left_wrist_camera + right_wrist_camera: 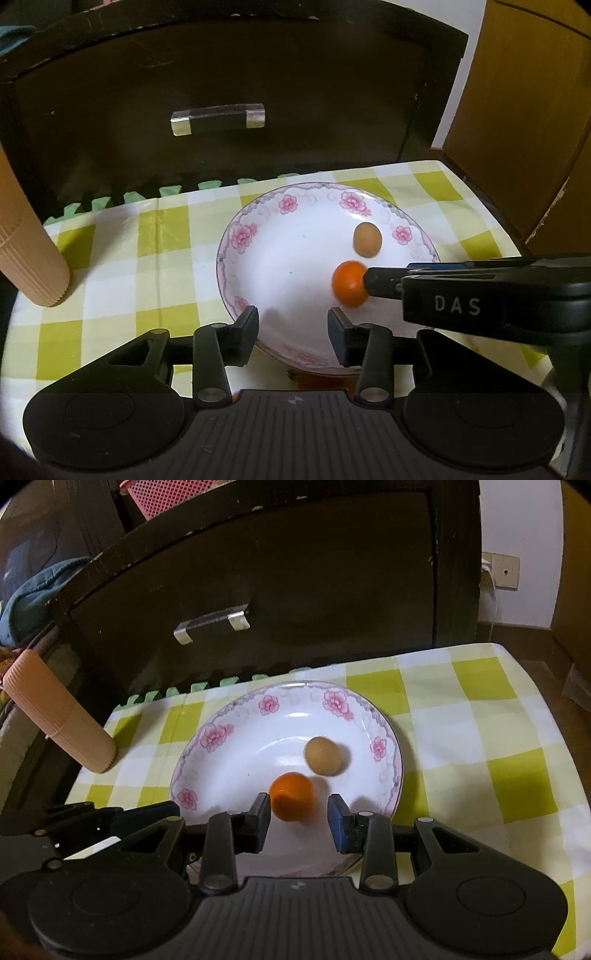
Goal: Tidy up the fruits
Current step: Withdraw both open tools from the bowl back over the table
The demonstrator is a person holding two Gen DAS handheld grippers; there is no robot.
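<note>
Plate [221, 734] sits on the checked cloth [480, 716], back rim close to the cloth's far edge, which butts up against a dark cabinet front [295, 590] with a clear handle [212, 626]. Open cloth to the right of the plate in the right wrist view, plenty of bare squares out to the table's right edge. Left side is tighter: a ribbed tan cylinder [59, 712] stands on the left corner of the cloth, near the plate but apart from it. Both fruits are inside the plate: orange fruit [291, 795] in the near half, brown fruit [323, 755] just behind it toward the right rim, the two near each other, contact unclear. Right gripper [298, 821] hangs over the plate's near rim, jaws spread with a gap, nothing pinched; the orange fruit lies just ahead of the gap, close to the left fingertip, slightly blurred, contact cannot be told. Left gripper [293, 330] is also over the near rim, jaws apart, only white plate floor between them, holding nothing. In the left wrist view the right gripper's black body comes in from the right edge with its tip at the orange fruit.
</note>
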